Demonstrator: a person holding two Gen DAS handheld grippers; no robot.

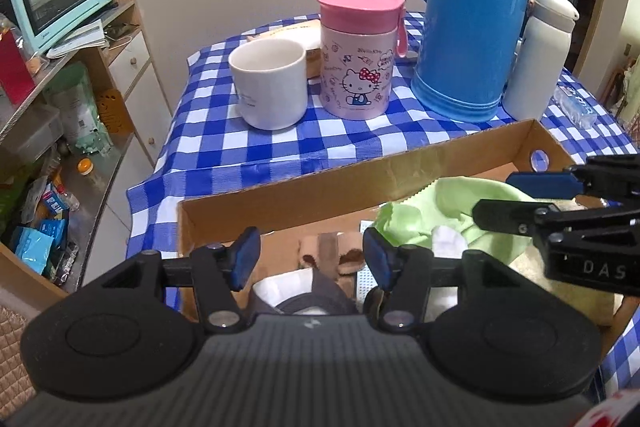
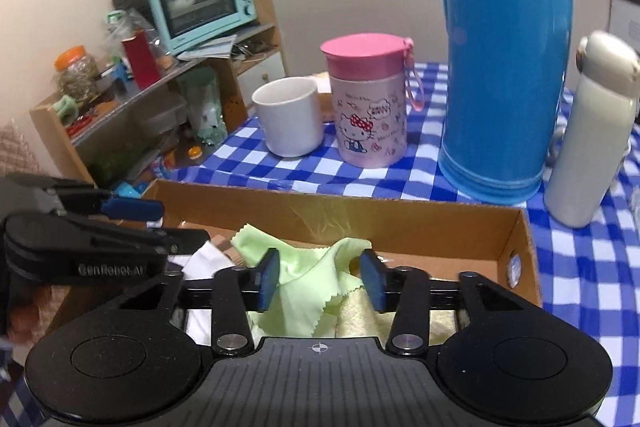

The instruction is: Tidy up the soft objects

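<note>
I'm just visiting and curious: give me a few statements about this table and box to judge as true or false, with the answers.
1. The green cloth lies inside the cardboard box. True.
2. The pink-lidded cup lies tipped on its side. False: it stands upright on the checked tablecloth.
3. The white mug stands beside the pink-lidded cup. True.
4. The blue jug stands inside the box. False: it stands on the tablecloth behind the box.
5. The right gripper is clamped shut. False: its jaws stand apart, with the green cloth between them.
</note>
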